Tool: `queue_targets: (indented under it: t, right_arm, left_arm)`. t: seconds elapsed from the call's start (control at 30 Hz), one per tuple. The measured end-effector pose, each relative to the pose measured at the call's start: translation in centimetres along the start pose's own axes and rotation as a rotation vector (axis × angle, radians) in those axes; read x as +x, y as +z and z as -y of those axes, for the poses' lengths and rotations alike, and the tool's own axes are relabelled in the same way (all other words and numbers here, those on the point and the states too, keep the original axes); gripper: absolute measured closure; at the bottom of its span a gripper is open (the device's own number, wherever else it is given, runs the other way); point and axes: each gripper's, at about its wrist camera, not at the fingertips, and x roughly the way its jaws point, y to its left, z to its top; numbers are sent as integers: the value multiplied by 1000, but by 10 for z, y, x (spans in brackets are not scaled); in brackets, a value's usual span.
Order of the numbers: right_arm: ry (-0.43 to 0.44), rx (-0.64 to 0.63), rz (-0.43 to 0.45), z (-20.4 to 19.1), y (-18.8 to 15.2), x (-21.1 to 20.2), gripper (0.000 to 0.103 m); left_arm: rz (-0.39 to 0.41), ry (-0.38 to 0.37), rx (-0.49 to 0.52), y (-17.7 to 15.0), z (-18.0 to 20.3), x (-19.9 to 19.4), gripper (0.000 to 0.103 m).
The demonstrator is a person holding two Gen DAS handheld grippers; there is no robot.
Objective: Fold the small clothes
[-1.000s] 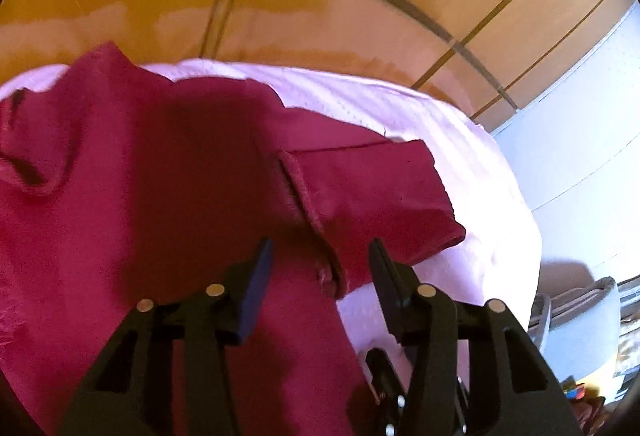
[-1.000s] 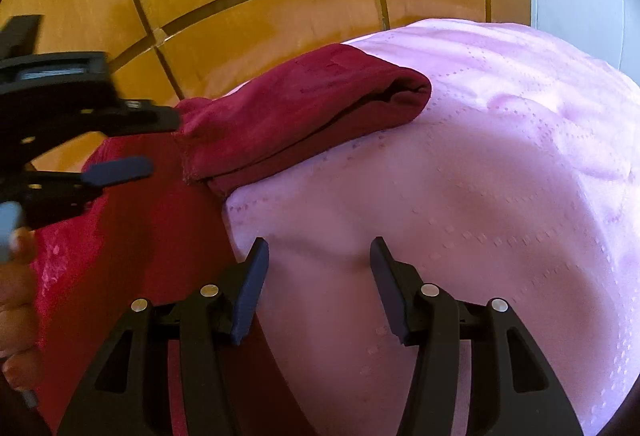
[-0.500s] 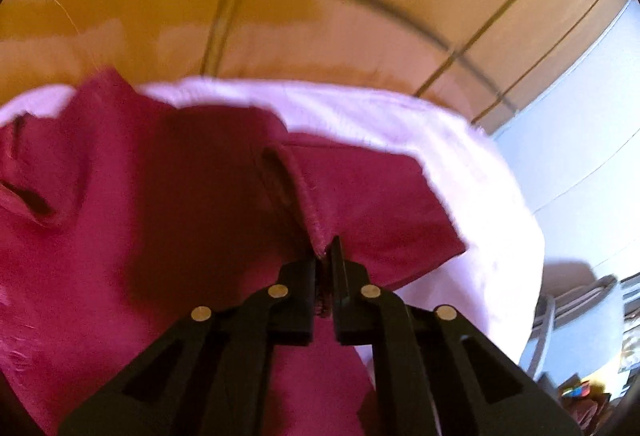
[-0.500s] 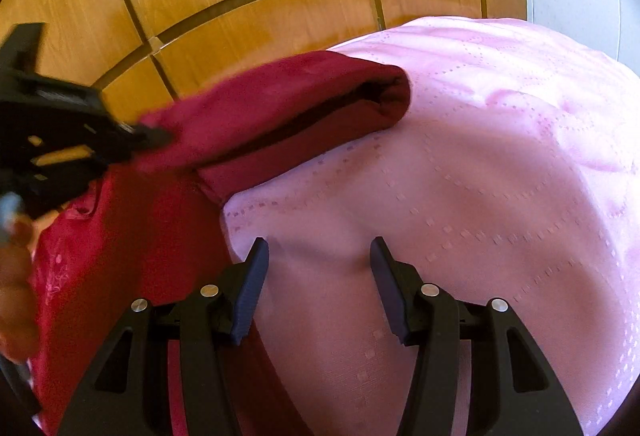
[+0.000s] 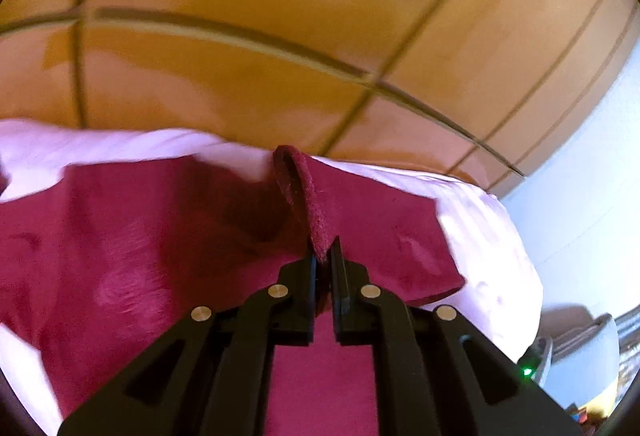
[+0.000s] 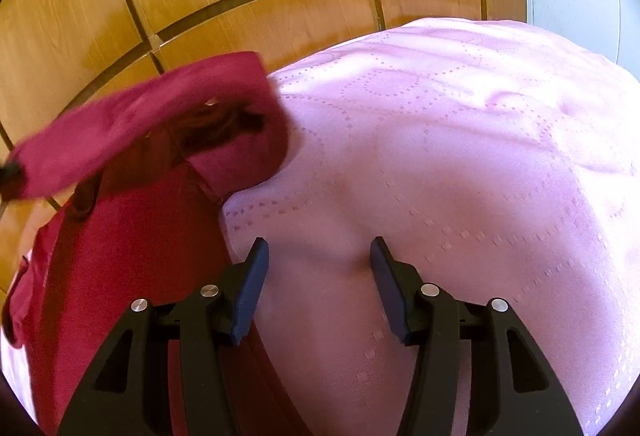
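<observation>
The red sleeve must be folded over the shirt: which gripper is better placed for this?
Left. The left gripper is shut on the sleeve, lifted; the right gripper is open over bare pink cloth.

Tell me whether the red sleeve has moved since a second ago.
Yes. In the right wrist view the sleeve, pinched by the left gripper, has lifted leftward off the pink cover.

Pink bedspread (image 6: 460, 163) with dotted pattern covers bed (wooden panels behind). Dark red garment (image 5: 152, 244) lies spread directly on it, one sleeve lifted off.
</observation>
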Motion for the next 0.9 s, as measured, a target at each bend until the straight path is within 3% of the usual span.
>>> queue_targets:
  t: [0.2, 0.4, 0.5, 0.67, 0.73, 0.8, 0.9]
  right_arm:
    - [-1, -2, 0, -1, -1, -1, 51]
    - [-7, -7, 1, 0, -1, -2, 51]
    - [-22, -26, 24, -4, 0, -10, 43]
    - [95, -68, 58, -14, 14, -30, 43]
    - [171, -82, 65, -23, 29, -34, 69]
    - [214, -137, 67, -38, 44, -33, 77]
    - [262, -253, 57, -69, 62, -22, 78]
  left_arm:
    - [-22, 49, -104, -22, -64, -6, 98]
    - [-33, 82, -179, -41, -105, -1, 98]
    - [-40, 80, -217, -52, -118, 5, 97]
    - [-47, 64, -247, -62, -125, 14, 97]
    - [-52, 77, -229, -64, -122, 16, 97]
    - [-44, 93, -207, -63, -120, 17, 97]
    - [-12, 133, -182, -58, -123, 8, 97]
